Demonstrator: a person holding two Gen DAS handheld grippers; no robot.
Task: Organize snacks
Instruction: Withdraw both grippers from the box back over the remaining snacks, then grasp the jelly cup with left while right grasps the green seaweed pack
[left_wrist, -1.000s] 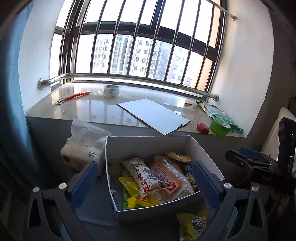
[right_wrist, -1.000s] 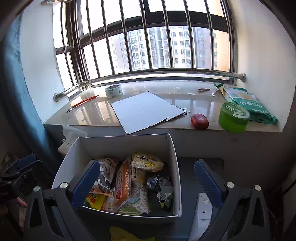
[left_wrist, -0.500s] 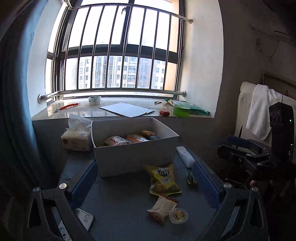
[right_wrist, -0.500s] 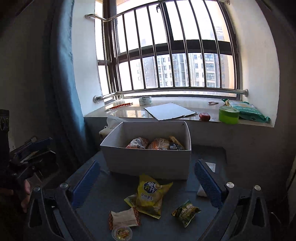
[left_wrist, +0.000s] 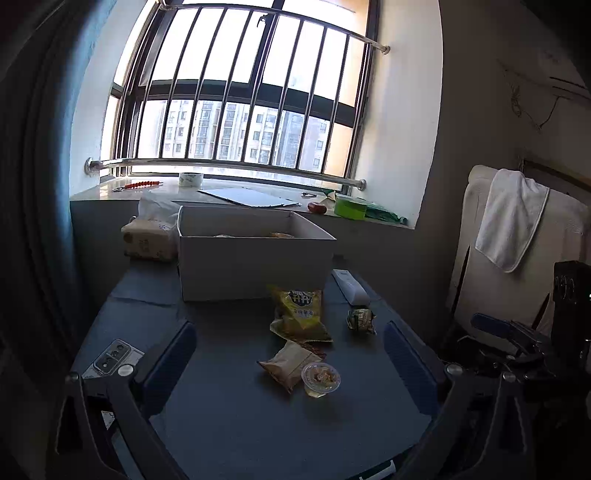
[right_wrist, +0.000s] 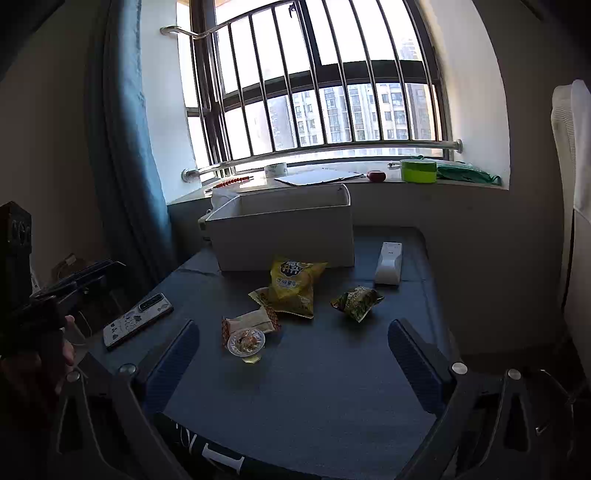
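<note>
A white box with snacks inside stands at the far side of the dark table. In front of it lie a yellow chip bag, a tan packet, a clear jelly cup and a small green packet. My left gripper is open and empty over the near table. My right gripper is open and empty too, short of the snacks.
A white remote lies right of the box, a phone at the table's left edge, a tissue pack left of the box. The windowsill holds tape, a board, a green tub. A towel-draped chair stands right.
Both grippers have pulled back and down from over the box to the near side of the table. The loose snacks in front of the box have come into view.
</note>
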